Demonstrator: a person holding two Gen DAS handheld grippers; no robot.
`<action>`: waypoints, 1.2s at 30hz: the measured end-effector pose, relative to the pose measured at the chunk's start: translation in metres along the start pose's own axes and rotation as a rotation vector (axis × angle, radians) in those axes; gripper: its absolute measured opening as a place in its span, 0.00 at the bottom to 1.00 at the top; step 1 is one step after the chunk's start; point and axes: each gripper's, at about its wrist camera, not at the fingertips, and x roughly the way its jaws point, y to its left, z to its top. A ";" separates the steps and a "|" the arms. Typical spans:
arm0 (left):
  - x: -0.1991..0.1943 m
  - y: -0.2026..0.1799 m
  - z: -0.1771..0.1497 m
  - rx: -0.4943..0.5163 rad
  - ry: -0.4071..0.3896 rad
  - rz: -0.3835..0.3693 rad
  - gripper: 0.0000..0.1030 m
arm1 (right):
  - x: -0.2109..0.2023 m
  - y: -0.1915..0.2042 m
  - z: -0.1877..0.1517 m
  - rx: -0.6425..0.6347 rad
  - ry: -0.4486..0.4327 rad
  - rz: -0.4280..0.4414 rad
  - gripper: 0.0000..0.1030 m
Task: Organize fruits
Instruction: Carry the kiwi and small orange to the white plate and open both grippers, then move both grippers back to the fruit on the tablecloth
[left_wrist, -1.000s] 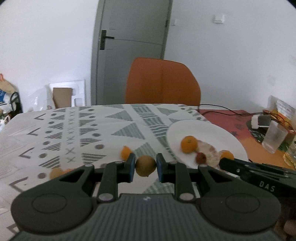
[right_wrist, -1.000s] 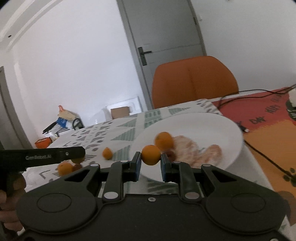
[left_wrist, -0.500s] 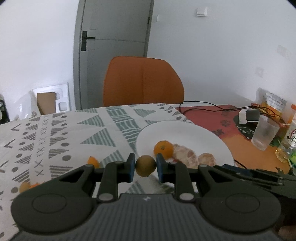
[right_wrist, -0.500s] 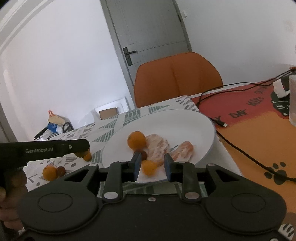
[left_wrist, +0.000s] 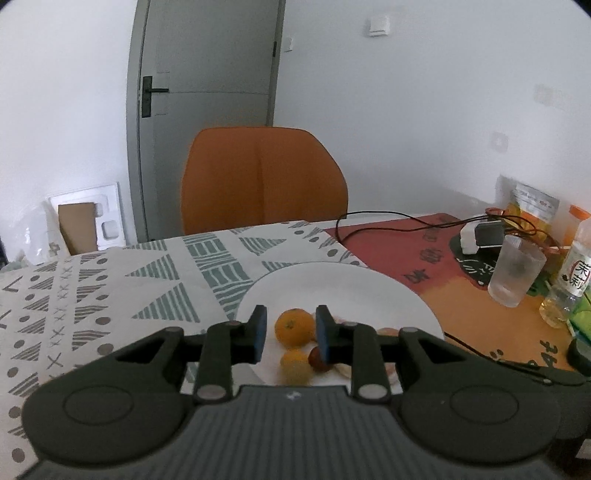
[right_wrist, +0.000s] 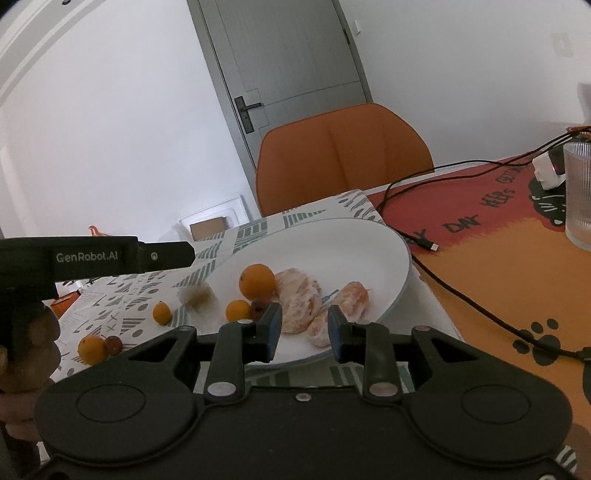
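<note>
Since half a second ago, when the left gripper (left_wrist: 288, 334) was closed on a brownish-green fruit, its jaws have opened wide and nothing is between them now. In the right wrist view a blurred brownish fruit (right_wrist: 195, 295) appears at the left edge of the white plate (right_wrist: 354, 243), probably caught while dropping, though the blur does not let me be sure that it is at rest. The right gripper (right_wrist: 301, 330) is also wide open and empty; the small orange fruit (right_wrist: 238, 310) that it carried one second ago lies on the plate beside the bigger orange (right_wrist: 257, 281). So two more fruits seem delivered. At lower left of the same view, three fruits (right_wrist: 92, 349) are still on the patterned cloth (right_wrist: 147, 291), so I judge that the collecting is not finished.
</note>
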 end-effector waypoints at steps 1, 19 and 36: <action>0.000 0.002 -0.001 -0.007 0.005 0.004 0.26 | 0.000 0.001 0.000 -0.001 0.001 0.001 0.28; -0.044 0.079 -0.009 -0.115 -0.022 0.203 0.65 | 0.010 0.045 -0.001 -0.064 0.020 0.052 0.33; -0.074 0.144 -0.033 -0.201 -0.027 0.333 0.86 | 0.021 0.105 -0.002 -0.145 0.028 0.088 0.82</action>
